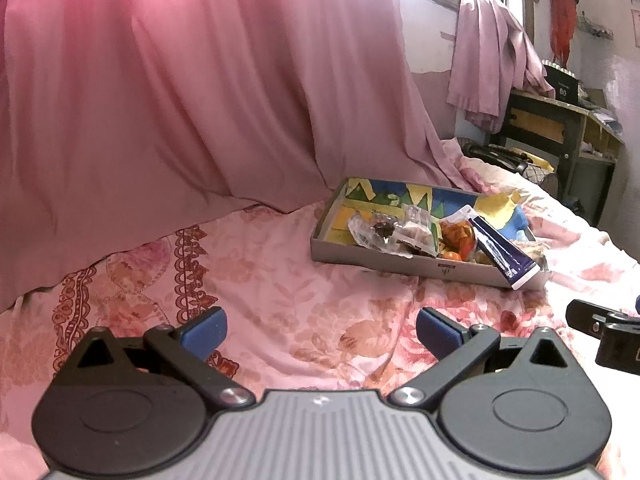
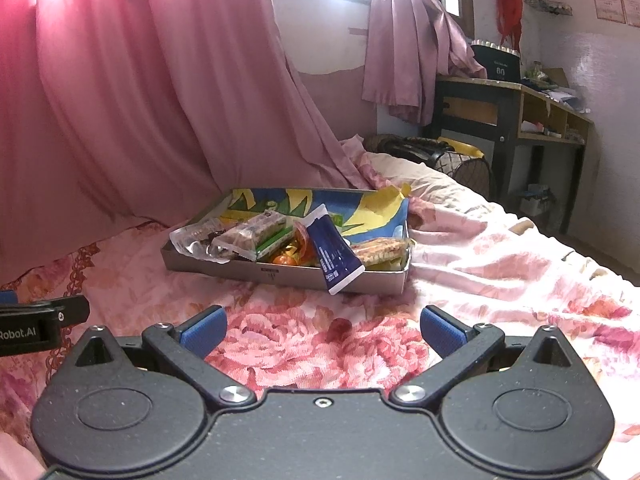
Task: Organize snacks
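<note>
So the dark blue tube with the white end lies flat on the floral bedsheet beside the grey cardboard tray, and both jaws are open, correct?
Not quite. The dark blue tube with the white end leans over the grey cardboard tray front wall, mostly inside it, as the right wrist view shows. Both jaws are open.

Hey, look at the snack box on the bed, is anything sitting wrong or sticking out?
Yes. The blue packet leans tilted over the front wall of the box, its white end poking out past the rim toward the floral bedsheet. The other snacks are heaped loosely inside. Both claws are open and empty.
</note>
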Available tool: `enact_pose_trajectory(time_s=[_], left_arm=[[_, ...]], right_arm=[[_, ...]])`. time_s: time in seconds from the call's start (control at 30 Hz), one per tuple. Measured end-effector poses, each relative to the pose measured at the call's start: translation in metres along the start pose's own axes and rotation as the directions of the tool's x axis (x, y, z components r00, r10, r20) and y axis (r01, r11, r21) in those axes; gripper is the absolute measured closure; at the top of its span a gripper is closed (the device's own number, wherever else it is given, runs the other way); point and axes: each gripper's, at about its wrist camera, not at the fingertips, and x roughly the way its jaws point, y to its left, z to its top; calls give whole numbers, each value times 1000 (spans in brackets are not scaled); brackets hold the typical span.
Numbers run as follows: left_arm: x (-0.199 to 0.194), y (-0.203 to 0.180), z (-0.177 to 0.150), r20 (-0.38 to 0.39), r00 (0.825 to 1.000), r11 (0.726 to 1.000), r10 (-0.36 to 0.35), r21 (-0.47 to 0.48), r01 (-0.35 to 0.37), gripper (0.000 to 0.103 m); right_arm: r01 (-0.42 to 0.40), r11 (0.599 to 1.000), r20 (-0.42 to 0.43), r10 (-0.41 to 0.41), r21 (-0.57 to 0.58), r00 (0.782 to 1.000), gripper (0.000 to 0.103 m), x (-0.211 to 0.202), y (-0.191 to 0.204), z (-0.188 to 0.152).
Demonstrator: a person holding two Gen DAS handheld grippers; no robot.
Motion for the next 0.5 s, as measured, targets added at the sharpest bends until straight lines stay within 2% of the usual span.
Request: enact_pose_trajectory(time_s=[0.5], left_arm=[[3,-1,-3,-9,1000,1000,12,16,-12,0]], right_arm=[[-4,1000,-25,4,0,1000,1,4,2,-3]])
